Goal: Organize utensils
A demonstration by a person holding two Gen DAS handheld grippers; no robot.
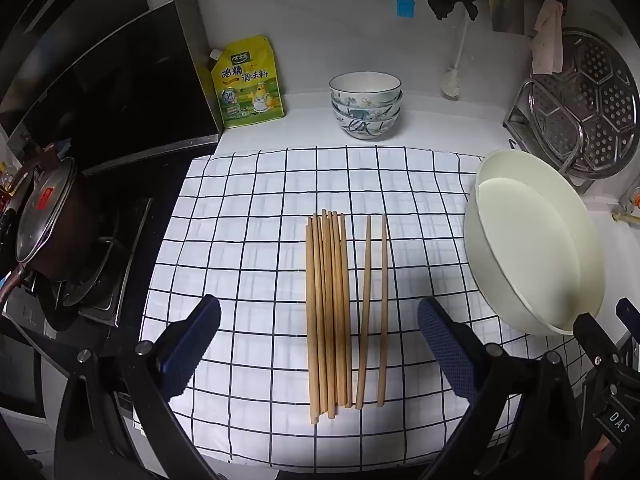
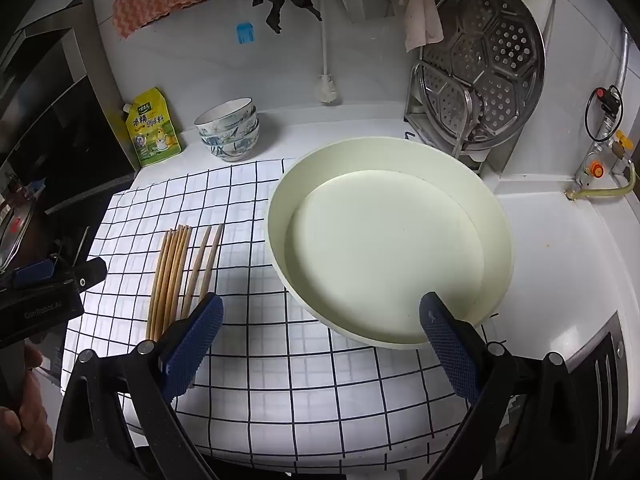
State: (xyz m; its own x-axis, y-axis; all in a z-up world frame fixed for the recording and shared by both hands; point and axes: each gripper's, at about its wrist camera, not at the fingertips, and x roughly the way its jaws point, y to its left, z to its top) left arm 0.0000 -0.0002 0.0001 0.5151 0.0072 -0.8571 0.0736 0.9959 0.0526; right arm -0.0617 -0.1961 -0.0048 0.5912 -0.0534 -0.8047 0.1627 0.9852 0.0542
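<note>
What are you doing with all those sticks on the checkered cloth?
Someone is tidying chopsticks with a gripper in each hand. A bunch of chopsticks lies on the cloth, with two more set a little apart beside it. The left gripper hovers open over them, touching nothing. The right gripper hangs open by the near rim of an empty cream basin. Nothing has been picked up yet.

Each wrist view looks steeply down along its own open fingers, near the checked cloth [image 1: 256,240], and both share the chopsticks [image 1: 328,312] and cream tray [image 2: 280,216].
</note>
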